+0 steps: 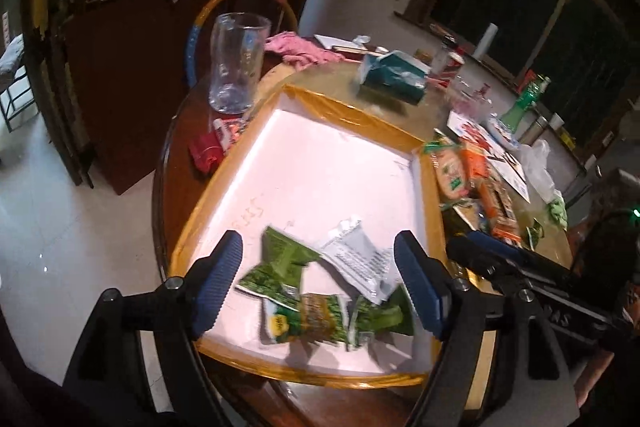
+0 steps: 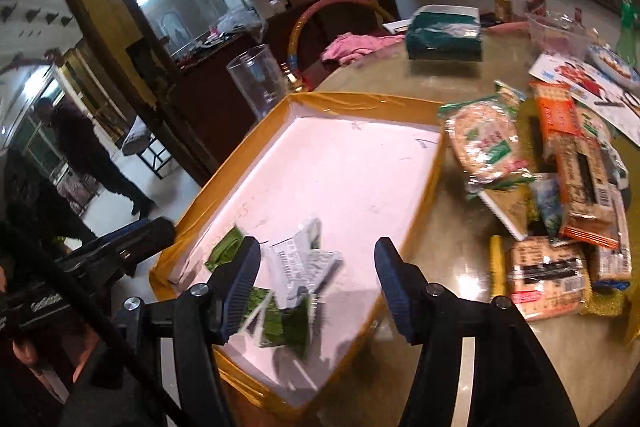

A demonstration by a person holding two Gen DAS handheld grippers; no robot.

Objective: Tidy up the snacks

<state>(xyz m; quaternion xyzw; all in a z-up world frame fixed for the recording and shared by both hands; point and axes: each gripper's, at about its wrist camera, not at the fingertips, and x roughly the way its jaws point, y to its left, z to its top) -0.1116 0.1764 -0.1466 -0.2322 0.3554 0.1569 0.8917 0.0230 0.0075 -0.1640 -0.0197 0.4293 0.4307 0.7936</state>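
Note:
A shallow box (image 1: 352, 107) with a white floor and yellow taped rim sits on the round table; it also shows in the right wrist view (image 2: 360, 101). Several green snack packets (image 1: 304, 311) and a white packet (image 1: 360, 259) lie at its near end, seen also in the right wrist view (image 2: 288, 323). My left gripper (image 1: 320, 287) is open and empty above these packets. My right gripper (image 2: 316, 283) is open and empty over the box's near end. A pile of snack packs (image 2: 560, 187) lies on the table right of the box.
A tall clear glass (image 1: 238, 63) stands at the box's far left corner. A red packet (image 1: 208, 147) lies left of the box. A green tissue box (image 1: 394, 75), pink cloth (image 1: 300, 49), bottles and papers crowd the far table. A person (image 2: 88, 151) stands in the doorway.

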